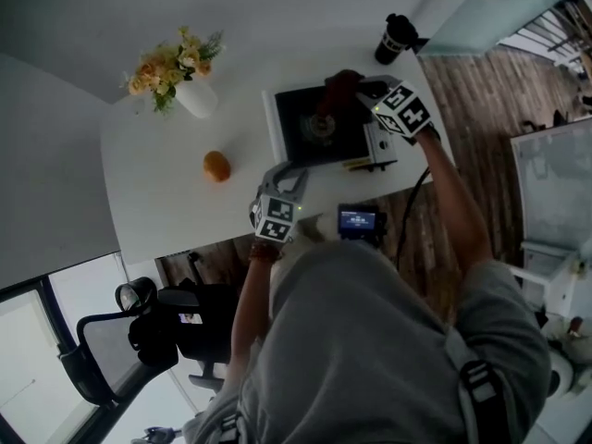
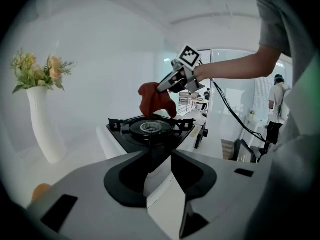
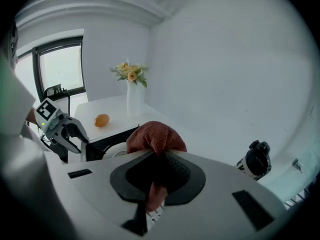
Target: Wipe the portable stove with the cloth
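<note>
The black portable stove (image 1: 319, 126) stands on the white table (image 1: 166, 192). Its burner ring (image 2: 150, 128) faces up in the left gripper view. My right gripper (image 1: 363, 91) is shut on a dark red cloth (image 1: 339, 85) and holds it just above the stove's far side. The cloth (image 3: 155, 135) bulges out of the right gripper (image 3: 156, 160) and hangs down between its fingers. At the stove's near corner my left gripper (image 1: 293, 177) is open. That corner sits in the gap of the left gripper (image 2: 160, 158), and the pads stand clear of it.
An orange (image 1: 216, 166) lies on the table left of the stove. A white vase of flowers (image 1: 180, 80) stands at the back left. A black cup (image 1: 396, 37) sits beyond the stove's right end. A small device with a lit screen (image 1: 359, 220) hangs at the table's front edge.
</note>
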